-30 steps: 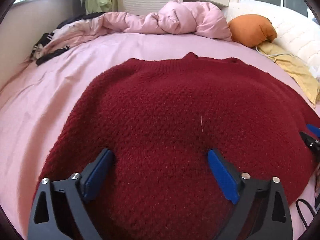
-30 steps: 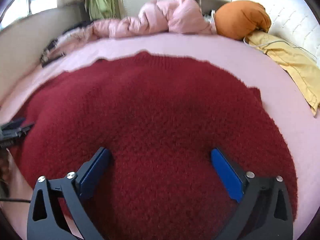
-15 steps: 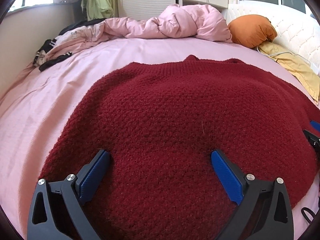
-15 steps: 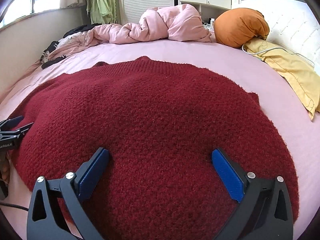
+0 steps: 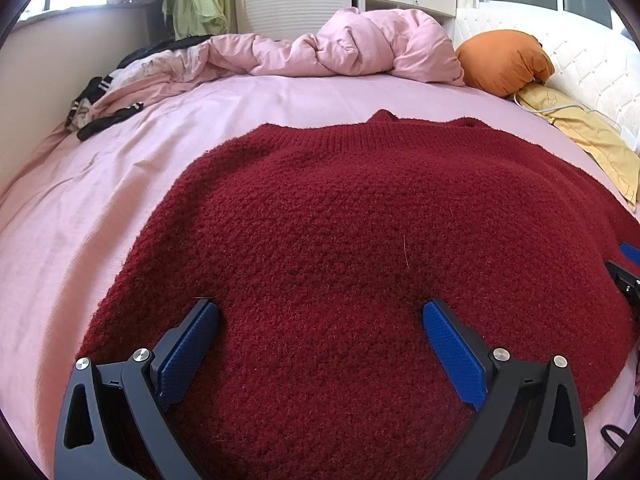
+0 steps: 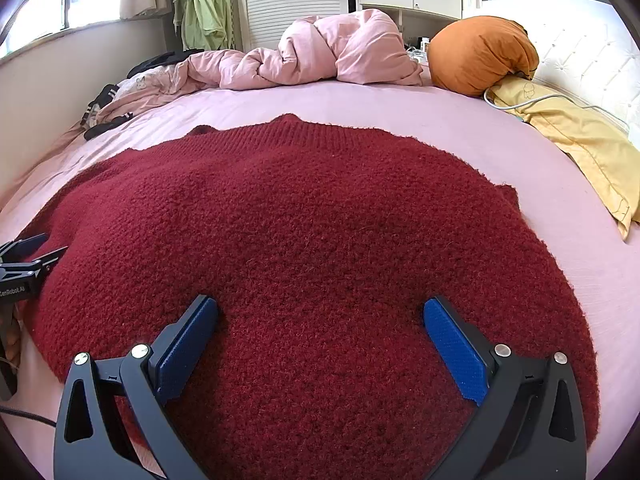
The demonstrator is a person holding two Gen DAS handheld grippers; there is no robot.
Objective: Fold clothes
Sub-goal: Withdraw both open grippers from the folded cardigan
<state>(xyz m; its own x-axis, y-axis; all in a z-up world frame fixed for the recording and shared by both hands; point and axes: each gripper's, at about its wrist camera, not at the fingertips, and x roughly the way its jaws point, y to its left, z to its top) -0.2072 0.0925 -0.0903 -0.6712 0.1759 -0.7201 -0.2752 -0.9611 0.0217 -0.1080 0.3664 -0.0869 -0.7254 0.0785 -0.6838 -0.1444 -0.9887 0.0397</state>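
A dark red knitted sweater (image 5: 360,240) (image 6: 300,232) lies spread flat on the pink bed sheet (image 5: 100,200), its ribbed edge at the far side. My left gripper (image 5: 320,312) hovers wide open over the sweater's near left part, blue pads apart and nothing between them. Over the near right part my right gripper (image 6: 320,308) is equally wide open and empty. The right gripper's tip shows at the right edge of the left wrist view, and the left gripper's tip at the left edge of the right wrist view.
A crumpled pink duvet (image 5: 352,48) lies at the far side. An orange pillow (image 6: 480,52) and a yellow pillow (image 6: 572,140) with a white cable sit at the right. Dark clothes (image 5: 100,108) lie at the far left. Bare sheet surrounds the sweater.
Both grippers have risen and drawn back a little, so more of the room beyond the bed shows. The sweater has not moved and both grippers stay open.
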